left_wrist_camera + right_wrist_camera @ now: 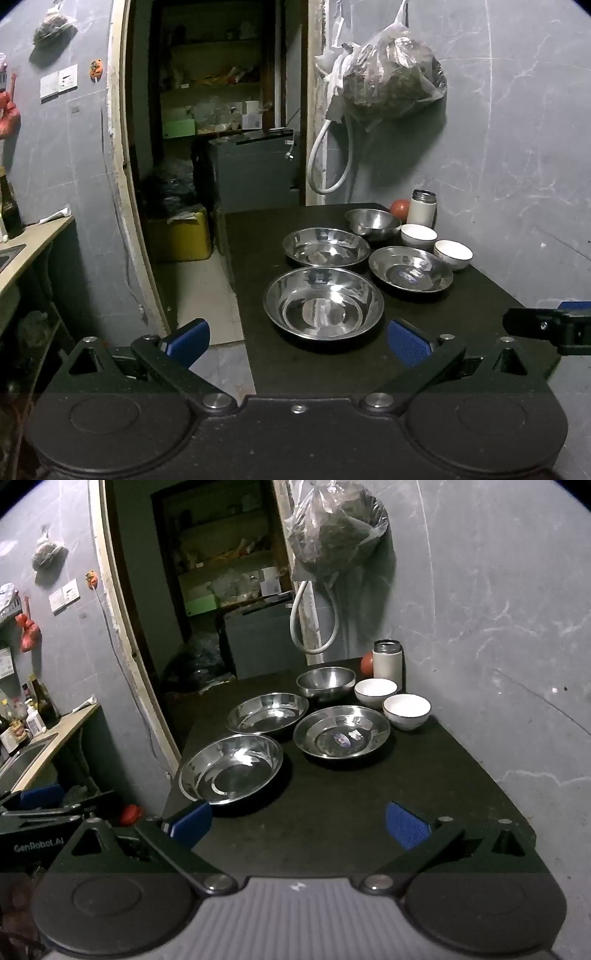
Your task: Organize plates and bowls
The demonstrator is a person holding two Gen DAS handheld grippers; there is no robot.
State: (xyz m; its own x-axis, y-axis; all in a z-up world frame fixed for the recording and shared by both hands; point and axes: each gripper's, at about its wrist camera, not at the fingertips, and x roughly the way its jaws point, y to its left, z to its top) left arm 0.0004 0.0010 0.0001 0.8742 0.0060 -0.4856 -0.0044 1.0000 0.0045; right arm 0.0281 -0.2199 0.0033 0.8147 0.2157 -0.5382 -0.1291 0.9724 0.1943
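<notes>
Home kitchen: sink [22, 760], pantry shelves [214, 88]

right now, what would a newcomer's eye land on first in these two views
Probably the three shiny shallow steel plates clustered on the black table, with a deeper steel bowl and two white ceramic bowls behind them by the wall. Above, a bulging clear plastic bag hangs on the grey wall. Both blue-padded grippers, left and right, are open, holding nothing.
</notes>
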